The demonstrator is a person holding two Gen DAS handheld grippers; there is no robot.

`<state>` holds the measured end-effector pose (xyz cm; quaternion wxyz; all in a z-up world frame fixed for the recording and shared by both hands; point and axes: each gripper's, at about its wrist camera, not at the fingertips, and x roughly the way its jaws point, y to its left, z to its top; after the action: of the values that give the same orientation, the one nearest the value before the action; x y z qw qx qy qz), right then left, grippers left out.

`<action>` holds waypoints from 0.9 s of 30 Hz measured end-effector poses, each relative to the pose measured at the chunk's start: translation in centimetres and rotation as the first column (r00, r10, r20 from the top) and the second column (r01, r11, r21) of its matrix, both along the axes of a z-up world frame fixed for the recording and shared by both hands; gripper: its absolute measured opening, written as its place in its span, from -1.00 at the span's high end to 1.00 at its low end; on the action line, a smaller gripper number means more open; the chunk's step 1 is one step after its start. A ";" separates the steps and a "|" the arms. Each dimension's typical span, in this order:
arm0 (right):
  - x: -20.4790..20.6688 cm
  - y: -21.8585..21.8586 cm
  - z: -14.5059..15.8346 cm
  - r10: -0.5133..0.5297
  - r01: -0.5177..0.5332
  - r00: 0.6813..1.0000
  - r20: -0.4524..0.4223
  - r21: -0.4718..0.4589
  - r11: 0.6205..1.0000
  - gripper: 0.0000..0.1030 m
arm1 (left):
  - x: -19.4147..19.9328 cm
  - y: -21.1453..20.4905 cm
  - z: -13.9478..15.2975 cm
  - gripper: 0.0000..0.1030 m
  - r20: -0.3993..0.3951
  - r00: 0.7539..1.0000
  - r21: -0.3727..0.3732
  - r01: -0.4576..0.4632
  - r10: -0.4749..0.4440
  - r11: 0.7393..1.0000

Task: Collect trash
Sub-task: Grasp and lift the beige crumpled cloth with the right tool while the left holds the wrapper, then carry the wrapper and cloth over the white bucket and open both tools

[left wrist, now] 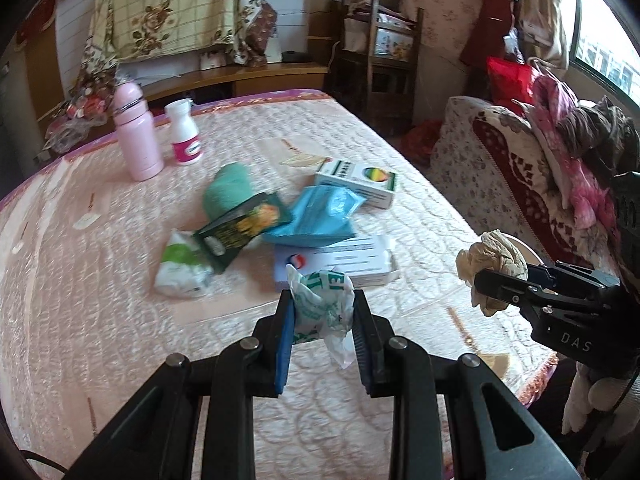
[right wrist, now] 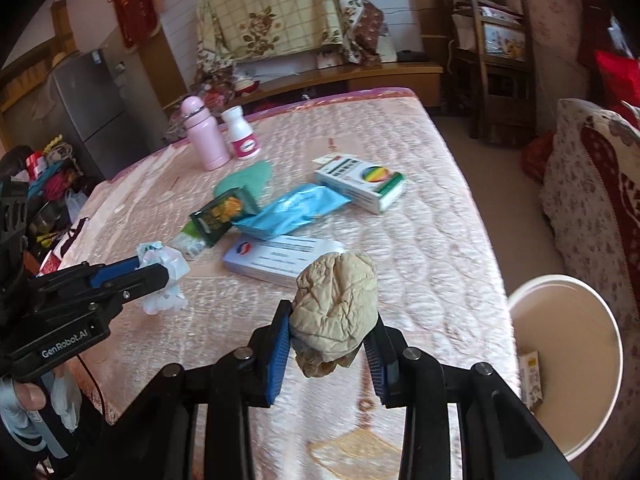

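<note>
My left gripper (left wrist: 322,312) is shut on a crumpled white-and-green plastic wrapper (left wrist: 320,304), held above the near part of the pink quilted table (left wrist: 120,320); the wrapper also shows in the right wrist view (right wrist: 162,276). My right gripper (right wrist: 330,332) is shut on a crumpled beige paper wad (right wrist: 336,308), held above the table's near right edge; the wad also shows in the left wrist view (left wrist: 494,264). A white bin (right wrist: 568,364) stands on the floor right of the table, with a small carton inside.
On the table lie a blue foil pouch (right wrist: 292,210), a dark green packet (right wrist: 222,214), a white-green pack (left wrist: 182,264), two medicine boxes (right wrist: 360,184) (right wrist: 280,258), a green cloth (left wrist: 228,190), a pink bottle (left wrist: 136,132) and a white bottle (left wrist: 184,132). A sofa (left wrist: 520,184) stands right.
</note>
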<state>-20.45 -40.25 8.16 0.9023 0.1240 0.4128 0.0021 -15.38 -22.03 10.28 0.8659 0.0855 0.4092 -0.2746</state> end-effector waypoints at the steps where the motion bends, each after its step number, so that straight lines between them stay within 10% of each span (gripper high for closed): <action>1: -0.3 -0.6 0.0 -0.011 0.011 1.000 -0.001 0.000 1.000 0.29 | -0.1 -0.4 0.0 0.45 0.001 1.000 0.000 0.007 -0.007 1.000; 27: -7.0 -11.0 0.0 -0.234 0.234 0.972 -0.018 -0.014 0.972 0.29 | -3.1 -11.8 0.3 0.45 0.010 0.980 0.010 0.200 -0.200 0.980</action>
<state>-27.49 -51.21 8.13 0.8928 0.1667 0.4043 -0.1080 -18.48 -33.80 10.53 0.8359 0.1318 0.3949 -0.3579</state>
